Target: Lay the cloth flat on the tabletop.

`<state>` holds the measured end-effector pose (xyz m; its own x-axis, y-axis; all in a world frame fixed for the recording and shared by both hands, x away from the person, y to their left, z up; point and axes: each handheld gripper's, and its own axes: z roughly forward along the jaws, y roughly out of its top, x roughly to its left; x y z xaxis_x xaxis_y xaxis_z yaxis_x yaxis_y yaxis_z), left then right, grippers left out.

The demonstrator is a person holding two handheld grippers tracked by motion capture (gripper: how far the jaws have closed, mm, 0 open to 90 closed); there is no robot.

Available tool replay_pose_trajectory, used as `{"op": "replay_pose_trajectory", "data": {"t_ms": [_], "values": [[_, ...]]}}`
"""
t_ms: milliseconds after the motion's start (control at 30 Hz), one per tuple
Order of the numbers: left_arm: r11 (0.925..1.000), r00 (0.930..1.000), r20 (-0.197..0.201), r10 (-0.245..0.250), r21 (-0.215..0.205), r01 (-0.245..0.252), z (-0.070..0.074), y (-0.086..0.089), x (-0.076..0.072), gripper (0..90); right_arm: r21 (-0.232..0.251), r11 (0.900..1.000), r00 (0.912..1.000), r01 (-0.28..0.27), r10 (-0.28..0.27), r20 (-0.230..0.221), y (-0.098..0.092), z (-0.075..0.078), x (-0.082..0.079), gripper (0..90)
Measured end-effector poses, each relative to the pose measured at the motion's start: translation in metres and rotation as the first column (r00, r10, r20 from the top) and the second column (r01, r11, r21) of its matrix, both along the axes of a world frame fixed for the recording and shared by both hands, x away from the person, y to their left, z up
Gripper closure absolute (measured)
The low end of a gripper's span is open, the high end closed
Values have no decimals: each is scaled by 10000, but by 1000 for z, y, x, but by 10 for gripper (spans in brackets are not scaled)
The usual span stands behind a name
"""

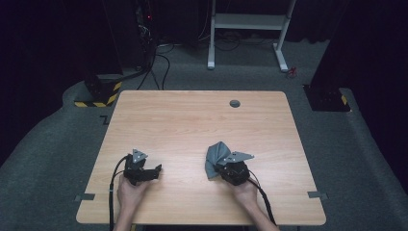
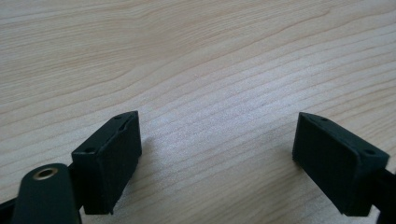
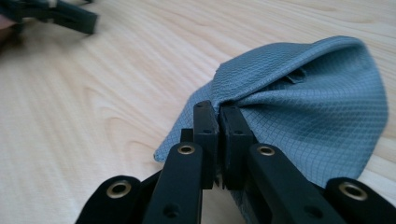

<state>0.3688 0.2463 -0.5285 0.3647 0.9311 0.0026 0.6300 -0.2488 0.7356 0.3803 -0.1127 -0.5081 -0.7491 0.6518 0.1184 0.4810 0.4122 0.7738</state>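
A grey-blue checked cloth [image 1: 215,155] lies bunched on the wooden table [image 1: 192,120], right of centre near the front. My right gripper [image 1: 222,167] is shut on a pinched fold of the cloth [image 3: 299,88], which fans out beyond the jaws [image 3: 218,114]. My left gripper [image 1: 153,172] rests low over the table at the front left. Its fingers [image 2: 109,158] stand wide apart over bare wood, with nothing between them.
A round grey cable grommet [image 1: 235,103] sits near the table's far edge. Grey tape tabs [image 1: 84,197] mark the front corners. Beyond the table stand a white desk frame [image 1: 248,29] and cables on the floor.
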Motion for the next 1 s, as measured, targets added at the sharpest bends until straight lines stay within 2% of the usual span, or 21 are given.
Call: {"op": "replay_pose_trajectory", "data": {"t_ms": [233, 333, 500, 600, 700, 767, 800, 833, 900, 933, 1000], "values": [[9996, 9996, 43, -268, -104, 269, 1, -6, -5, 202, 55, 9959, 9960, -898, 897, 42, 26, 0, -10, 867], [9963, 9977, -58, -682, -530, 678, 2, -12, -9, 231, 41, 9935, 9934, -1141, 1140, 116, 36, -1, -11, 857], [9877, 9897, -107, -1430, -655, 1420, 6, -33, -14, 254, 93, 9921, 9920, -1255, 1256, -90, 42, -8, -8, 719], [9775, 9813, 62, -1923, -874, 1921, 11, -48, -20, 283, 198, 9925, 9927, -1208, 1207, 53, 36, -4, -14, 643], [9674, 9711, 158, -2380, -852, 2385, 15, -64, -23, 300, 245, 9932, 9931, -1136, 1128, 328, 23, 3, -19, 618], [9574, 9619, 204, -2726, -932, 2733, 19, -79, -25, 300, 244, 9947, 9937, -998, 984, 527, 12, 6, -22, 618], [9503, 9541, 306, -2979, -851, 2994, 22, -88, -27, 300, 135, 9959, 9942, -897, 888, 608, 8, 7, -23, 621], [9462, 9497, 393, -3105, -831, 3128, 25, -96, -28, 300, -144, 9972, 9947, -733, 741, 707, 3, 6, -24, 627], [9439, 9453, 570, -3212, -618, 3245, 29, -110, -29, 291, -446, 9973, 9961, -577, 605, 644, -4, 2, -24, 643], [9447, 9459, 621, -3185, -618, 3222, 30, -115, -29, 267, -515, 9973, 9969, -519, 548, 557, -7, -1, -24, 648], [9401, 9421, 541, -3308, -681, 3340, 30, -126, -25, 256, -583, 9970, 9975, -504, 531, 459, -10, -5, -23, 652]]}}
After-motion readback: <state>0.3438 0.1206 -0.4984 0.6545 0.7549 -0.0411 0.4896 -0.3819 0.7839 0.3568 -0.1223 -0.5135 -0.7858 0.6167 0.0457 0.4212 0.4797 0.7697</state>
